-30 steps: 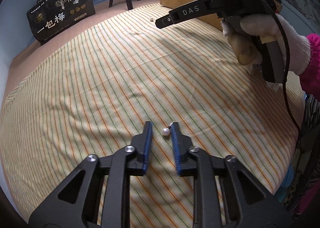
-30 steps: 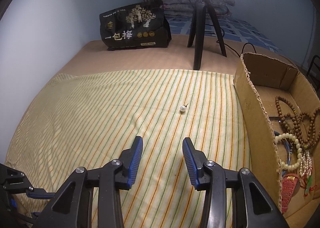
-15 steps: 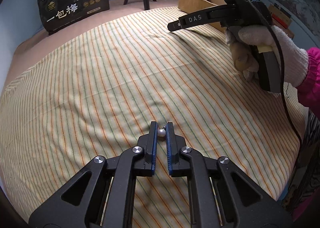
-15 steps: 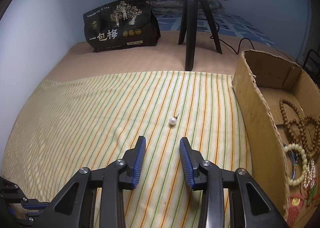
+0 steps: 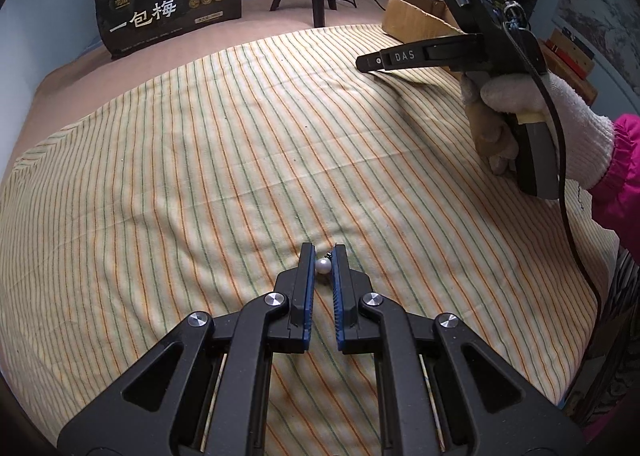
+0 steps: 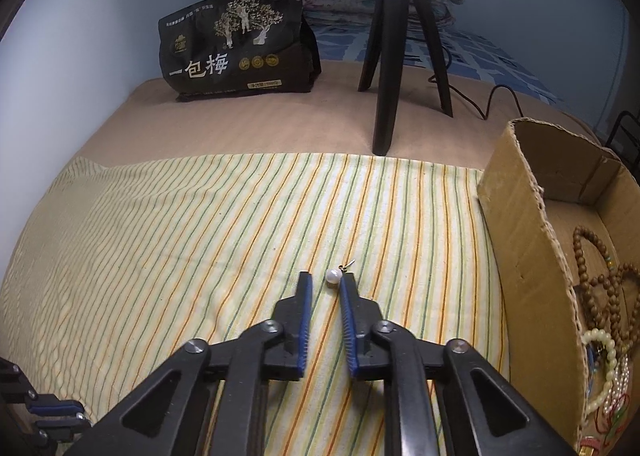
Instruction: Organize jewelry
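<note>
Left jaws are narrowed right onto a pearl earring: left gripper (image 5: 323,258) has the left-hand pearl earring (image 5: 323,265) pinched at the fingertips, low over the striped cloth (image 5: 200,160) near its near edge. Looks like a firm pinch, but I can't tell if it's lifted clear of the cloth.

Right jaws are partly open, nothing held: right gripper (image 6: 327,286) sits low with the second pearl earring (image 6: 333,276) at the tips, close to the right-hand finger, its small hook pointing away. It lies on the cloth near the right edge, just beside the cardboard box (image 6: 520,240).

Progress, as I judge it: mostly done. Box at the cloth's right edge already holds wooden bead strands (image 6: 600,284), a pale bead bracelet (image 6: 604,360) and a few smaller pieces, partly cut off by the frame edge. Only these two earrings are left on the cloth that I can see.

Remaining: close right jaws on the second earring, carry both to the box, drop in.
</note>
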{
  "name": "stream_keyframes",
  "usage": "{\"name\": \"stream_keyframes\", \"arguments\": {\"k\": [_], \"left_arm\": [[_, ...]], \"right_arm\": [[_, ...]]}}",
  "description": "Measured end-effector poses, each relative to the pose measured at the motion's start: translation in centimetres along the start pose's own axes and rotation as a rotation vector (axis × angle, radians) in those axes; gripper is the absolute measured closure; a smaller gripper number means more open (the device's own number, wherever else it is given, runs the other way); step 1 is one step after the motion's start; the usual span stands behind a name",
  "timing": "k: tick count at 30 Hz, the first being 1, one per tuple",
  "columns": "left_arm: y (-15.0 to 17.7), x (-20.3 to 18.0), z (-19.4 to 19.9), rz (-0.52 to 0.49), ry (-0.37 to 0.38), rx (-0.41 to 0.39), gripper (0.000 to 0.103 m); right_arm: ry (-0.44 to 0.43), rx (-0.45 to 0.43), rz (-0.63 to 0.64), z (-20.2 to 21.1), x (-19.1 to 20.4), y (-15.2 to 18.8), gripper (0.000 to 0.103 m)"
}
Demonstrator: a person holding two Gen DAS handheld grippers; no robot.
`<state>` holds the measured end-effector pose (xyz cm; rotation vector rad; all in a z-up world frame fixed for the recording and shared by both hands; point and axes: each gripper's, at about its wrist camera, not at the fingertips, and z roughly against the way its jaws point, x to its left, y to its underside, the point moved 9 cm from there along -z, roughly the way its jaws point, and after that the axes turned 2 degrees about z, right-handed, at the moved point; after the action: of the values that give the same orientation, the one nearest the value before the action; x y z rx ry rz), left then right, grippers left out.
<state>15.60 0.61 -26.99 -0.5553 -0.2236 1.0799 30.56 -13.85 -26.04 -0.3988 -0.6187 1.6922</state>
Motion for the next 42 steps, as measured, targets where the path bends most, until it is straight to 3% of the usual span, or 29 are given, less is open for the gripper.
{"name": "stream_keyframes", "arguments": {"k": [8, 12, 15, 19, 29, 42], "left_arm": [[-0.2, 0.1, -0.2, -0.003, -0.007, 0.000, 0.097], [-0.4, -0.1, -0.2, -0.005, -0.006, -0.004, 0.097], [-0.5, -0.2, -0.2, -0.010, -0.006, -0.005, 0.097], [-0.5, -0.1, -0.2, -0.008, -0.007, -0.004, 0.097], [-2.1, -0.4, 1.4, 0.017, -0.017, -0.030, 0.097], [-6.5, -2.7, 5.3, 0.063, -0.022, -0.114, 0.097]], "right_arm": [[-0.009, 0.009, 0.011, -0.1, 0.0, -0.1, 0.099], [-0.001, 0.000, 0.005, 0.0, -0.3, -0.2, 0.083], [0.000, 0.003, 0.012, -0.3, -0.2, -0.2, 0.083], [-0.001, 0.005, 0.030, -0.5, 0.0, -0.2, 0.096], [-0.036, -0.002, 0.031, 1.4, 0.3, 0.7, 0.097], [-0.081, -0.062, 0.064, 9.5, -0.5, 1.9, 0.097]]}}
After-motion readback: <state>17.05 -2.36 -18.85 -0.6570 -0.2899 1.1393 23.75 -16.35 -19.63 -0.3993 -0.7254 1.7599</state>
